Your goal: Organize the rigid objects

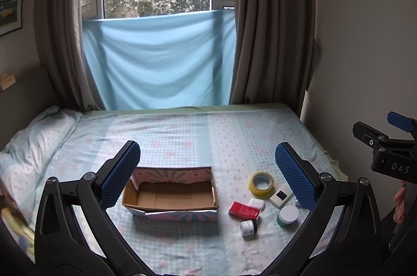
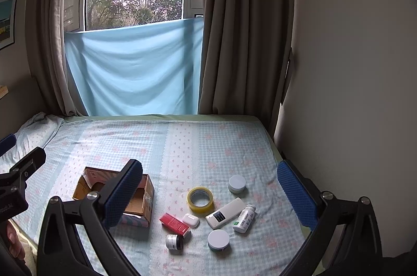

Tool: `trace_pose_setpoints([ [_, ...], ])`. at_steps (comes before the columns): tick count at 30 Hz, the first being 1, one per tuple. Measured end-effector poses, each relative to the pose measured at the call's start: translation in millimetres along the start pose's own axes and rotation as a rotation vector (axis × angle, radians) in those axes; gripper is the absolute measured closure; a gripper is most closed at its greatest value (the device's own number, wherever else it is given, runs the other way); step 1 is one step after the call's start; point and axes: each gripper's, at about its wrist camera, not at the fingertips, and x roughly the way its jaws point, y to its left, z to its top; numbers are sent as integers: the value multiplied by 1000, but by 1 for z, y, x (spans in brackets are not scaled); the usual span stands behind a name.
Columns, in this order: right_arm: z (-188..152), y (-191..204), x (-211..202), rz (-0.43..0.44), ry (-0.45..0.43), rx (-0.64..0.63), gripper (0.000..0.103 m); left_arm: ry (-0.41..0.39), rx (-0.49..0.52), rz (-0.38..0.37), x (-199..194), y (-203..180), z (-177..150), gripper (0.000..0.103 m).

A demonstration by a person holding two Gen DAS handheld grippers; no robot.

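An open empty cardboard box [image 1: 172, 194] [image 2: 142, 200] sits on the bed. To its right lie a yellow tape roll [image 1: 261, 183] [image 2: 200, 199], a red box [image 1: 244, 210] [image 2: 174, 223], a white earbud case [image 1: 256, 203] [image 2: 190, 220], a white remote [image 1: 281, 195] [image 2: 225, 213], a small dark jar [image 1: 248, 227] [image 2: 174, 242], a white-lidded green jar [image 1: 288, 215] [image 2: 218, 239], a white pill bottle [image 2: 244, 218] and another white-lidded jar [image 2: 237, 183]. My left gripper [image 1: 207, 171] is open and empty above the box. My right gripper [image 2: 209, 194] is open and empty above the items.
The bed [image 1: 182, 135] has a checked sheet and a pillow [image 1: 31, 145] at left. Curtains [image 1: 265, 28] and a blue cloth [image 1: 161, 62] hang over the window behind. A wall [image 2: 351, 67] runs along the bed's right edge.
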Motion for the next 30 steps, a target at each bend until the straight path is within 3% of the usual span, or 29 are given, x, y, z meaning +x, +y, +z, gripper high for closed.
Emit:
trace_pose_setpoints([
  [11, -3, -5, 4, -17, 21, 53, 0, 86, 18, -29, 19, 9, -6, 0],
  [18, -24, -27, 28, -53, 119, 153, 0, 257, -8, -124, 61, 7, -46, 0],
  [24, -48, -60, 64, -65, 231, 230, 0, 404, -45, -138, 98, -8, -82, 0],
  [30, -71, -100, 130, -13, 361, 316, 0, 560, -70, -107, 141, -32, -121, 0],
])
